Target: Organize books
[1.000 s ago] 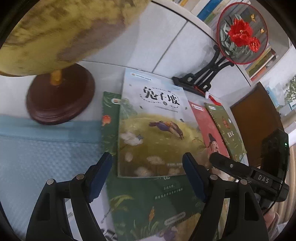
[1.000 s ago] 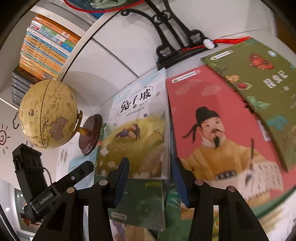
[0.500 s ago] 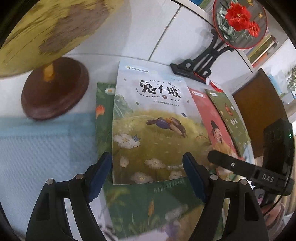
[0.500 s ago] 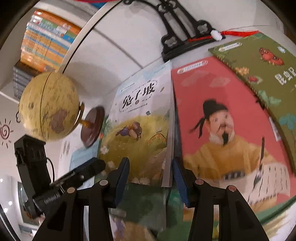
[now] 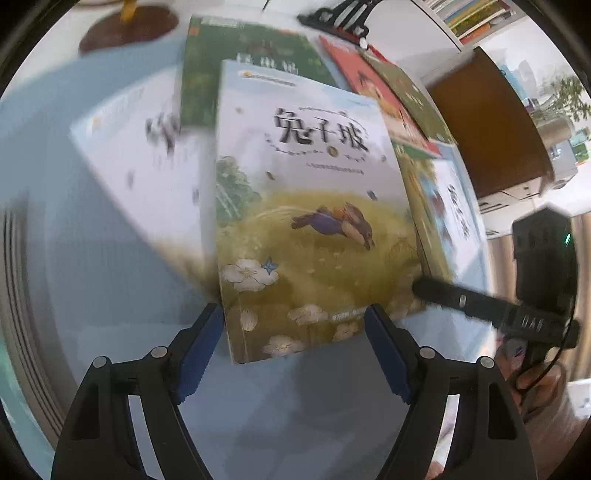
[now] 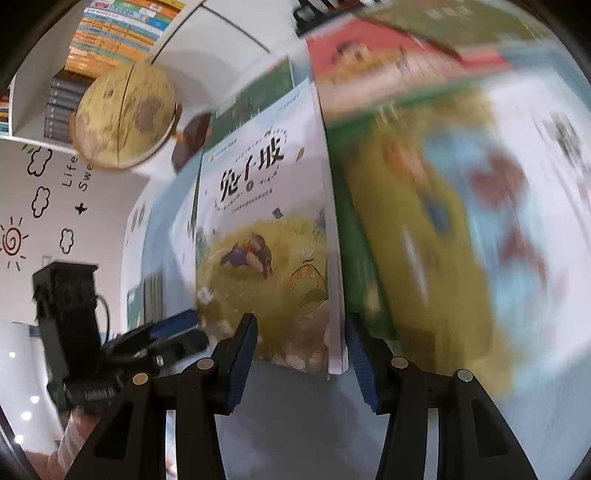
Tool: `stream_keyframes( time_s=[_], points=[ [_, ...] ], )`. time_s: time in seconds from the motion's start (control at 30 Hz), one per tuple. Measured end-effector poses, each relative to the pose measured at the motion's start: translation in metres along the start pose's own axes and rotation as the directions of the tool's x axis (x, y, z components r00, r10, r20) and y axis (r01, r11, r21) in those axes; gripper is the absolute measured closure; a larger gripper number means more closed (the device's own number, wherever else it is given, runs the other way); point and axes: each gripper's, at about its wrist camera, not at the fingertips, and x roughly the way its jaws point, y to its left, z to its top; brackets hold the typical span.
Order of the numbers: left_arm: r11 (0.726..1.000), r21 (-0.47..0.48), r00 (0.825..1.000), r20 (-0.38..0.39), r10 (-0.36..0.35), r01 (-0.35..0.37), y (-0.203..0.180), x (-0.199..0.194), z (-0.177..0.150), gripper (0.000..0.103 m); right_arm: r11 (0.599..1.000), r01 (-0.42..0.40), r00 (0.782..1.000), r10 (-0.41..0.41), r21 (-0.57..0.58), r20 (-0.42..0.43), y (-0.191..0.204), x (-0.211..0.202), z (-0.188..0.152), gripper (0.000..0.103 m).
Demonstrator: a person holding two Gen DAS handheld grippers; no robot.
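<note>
The rabbit-cover book [image 5: 306, 184] lies slanted over the other books, and its near edge reaches the blue mat [image 5: 92, 277]. My left gripper [image 5: 293, 310] is open; its fingertips stand over the book's near edge, which is wider than the gap. The right gripper [image 6: 301, 317] is open too, astride the same book's [image 6: 258, 221] near right corner and page edge. Each gripper shows in the other's view beside the book. Whether the tips press on the cover is hidden. A white book [image 5: 140, 155], a green one [image 5: 251, 48] and a red one [image 5: 362, 74] lie beyond, blurred.
A globe [image 6: 125, 118] on a dark wooden base [image 5: 129, 29] stands at the far left. A black fan stand [image 5: 340, 14] sits at the back against the white cabinet. Filled shelves [image 6: 122, 29] rise behind. A brown cabinet [image 5: 491, 122] is on the right.
Both grippers have drawn back toward the near side, and the rabbit-cover book has come with them. It has slid off the green book, uncovering its title. The globe and fan stand have receded.
</note>
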Motion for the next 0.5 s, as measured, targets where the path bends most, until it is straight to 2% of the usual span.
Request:
stream_keyframes(
  time_s=[0.03, 0.07, 0.13, 0.27, 0.37, 0.43, 0.5],
  points=[
    [1.000, -0.026, 1.000, -0.006, -0.014, 0.013, 0.005, -0.001, -0.004, 0.027, 1.000, -0.009, 1.000, 0.010, 0.007, -0.024, -0.003, -0.001, -0.012, 0.054],
    [0.999, -0.045, 1.000, -0.008, -0.020, 0.019, 0.011, -0.001, -0.005, 0.027, 1.000, 0.014, 0.998, -0.014, 0.012, -0.058, -0.008, 0.001, -0.025, 0.055],
    [0.997, -0.065, 0.999, -0.011, -0.032, 0.031, 0.021, -0.002, 0.002, 0.030, 1.000, -0.003, 0.999, 0.003, 0.001, -0.041, -0.014, -0.001, -0.034, 0.057],
    [0.996, -0.050, 0.997, -0.022, -0.076, 0.075, 0.027, 0.005, 0.017, 0.031, 0.993, -0.087, 0.996, 0.089, 0.077, -0.015, -0.028, -0.002, -0.024, 0.058],
    [0.996, -0.024, 0.995, -0.029, -0.092, 0.091, 0.024, 0.006, 0.019, 0.030, 0.989, -0.130, 0.991, 0.130, 0.069, -0.002, -0.031, 0.001, -0.013, 0.058],
    [0.990, -0.029, 0.990, -0.007, -0.141, 0.141, 0.030, 0.005, 0.018, 0.030, 0.984, -0.166, 0.986, 0.167, 0.071, -0.005, -0.034, 0.003, -0.011, 0.058],
    [0.975, -0.079, 0.978, 0.017, -0.208, 0.208, 0.042, 0.004, 0.017, 0.030, 0.968, -0.232, 0.973, 0.233, 0.100, 0.003, -0.044, 0.004, -0.014, 0.058]
  ],
)
